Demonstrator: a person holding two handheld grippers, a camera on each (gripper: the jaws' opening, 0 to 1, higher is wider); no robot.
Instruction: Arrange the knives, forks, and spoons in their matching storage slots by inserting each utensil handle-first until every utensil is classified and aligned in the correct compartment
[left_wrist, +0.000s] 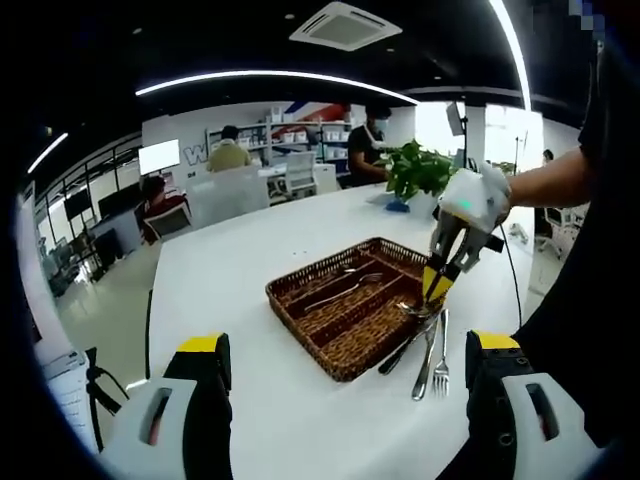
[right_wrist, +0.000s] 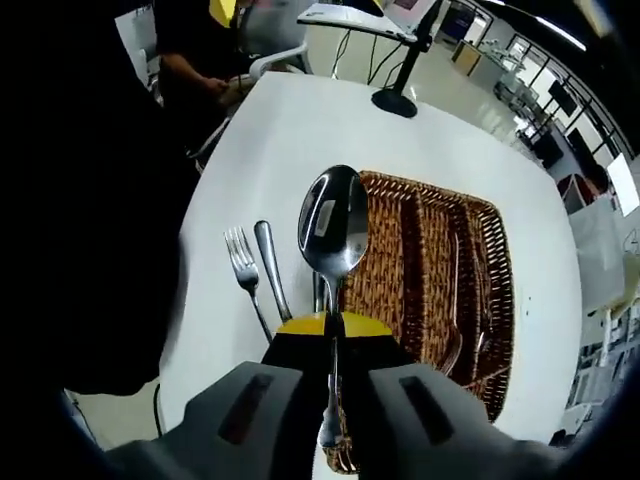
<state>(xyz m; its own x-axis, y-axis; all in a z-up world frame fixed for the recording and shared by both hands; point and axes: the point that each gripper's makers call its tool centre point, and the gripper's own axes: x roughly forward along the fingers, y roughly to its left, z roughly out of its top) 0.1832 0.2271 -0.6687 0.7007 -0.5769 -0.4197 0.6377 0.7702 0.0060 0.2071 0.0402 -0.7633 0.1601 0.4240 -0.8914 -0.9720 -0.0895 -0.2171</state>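
The right claw (right_wrist: 333, 325) is pinched tight on a spoon (right_wrist: 334, 228) by its handle, the bowl standing up ahead of the yellow tips and the handle's end poking out below them. In the left gripper view that same claw (left_wrist: 437, 290) hangs over the near right corner of the wicker tray (left_wrist: 322, 325), tips pointing down at the cutlery there.

The left claw (left_wrist: 345, 345) stands wide with nothing between its yellow-tipped jaws, back from the tray near the tabletop's (left_wrist: 230, 260) front edge.

The tray sits about midway on the white tabletop and is split into long slots; a few pieces of cutlery (left_wrist: 345, 290) already lie in them, though which kind is in which slot I cannot tell. Outside the tray, just beside its right edge, a fork (left_wrist: 441, 365) and a knife (left_wrist: 427, 362) lie side by side on the tabletop — in the right gripper view the fork (right_wrist: 246, 272) is farthest from the tray (right_wrist: 440, 270), the knife (right_wrist: 271, 268) between them.

A potted plant (left_wrist: 420, 170) stands at the tabletop's far edge.
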